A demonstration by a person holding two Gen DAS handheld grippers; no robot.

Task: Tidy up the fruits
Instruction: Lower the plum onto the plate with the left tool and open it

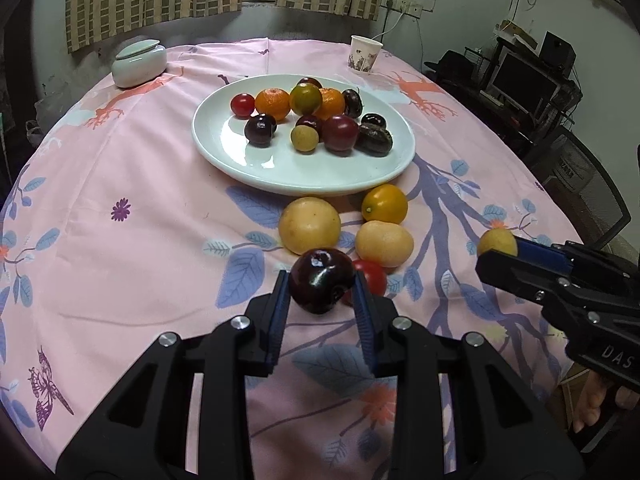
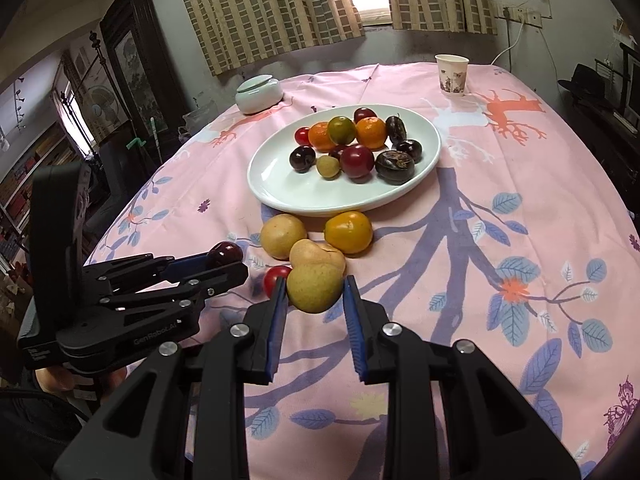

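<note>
**Two fruits in the grippers, four left on the cloth**

Eleven fruits, by my count, already sit on the white plate (image 1: 248, 168). Left to right in the left wrist view they are a small red tomato-like fruit (image 1: 242, 104), a dark plum (image 1: 260, 129), an orange mandarin (image 1: 273, 103), a small yellow-green fruit (image 1: 304, 139), a green-orange citrus (image 1: 306, 98) with a dark fruit partly hidden behind it, another dark fruit half hidden beside the red plum (image 1: 340, 132), a second mandarin (image 1: 331, 103), and three more dark fruits at the right end. One or two may be hidden, so the count is approximate.

On the tablecloth (image 1: 140, 240) just in front of the plate, four fruits remain: a round yellow fruit (image 1: 309, 225), a cherry tomato (image 1: 372, 276), a pale yellow fruit (image 1: 384, 243) and a yellow-orange citrus (image 1: 384, 204), all close together and the citrus nearly at the plate's rim.

The left gripper (image 1: 322, 294) has its fingers clamped on a dark cherry-like fruit (image 1: 321, 280), held above the cloth near the loose group. The right gripper (image 2: 315, 294) grips a yellow-green pear-like fruit (image 2: 315, 287) between its blue pads, also short of the plate.

Judging from this, the sorting is well past halfway: the two held fruits need setting on the plate, then the four on the cloth. A lidded ceramic jar (image 1: 138, 62) and one paper cup (image 1: 365, 54) stand apart at the far side.
</note>
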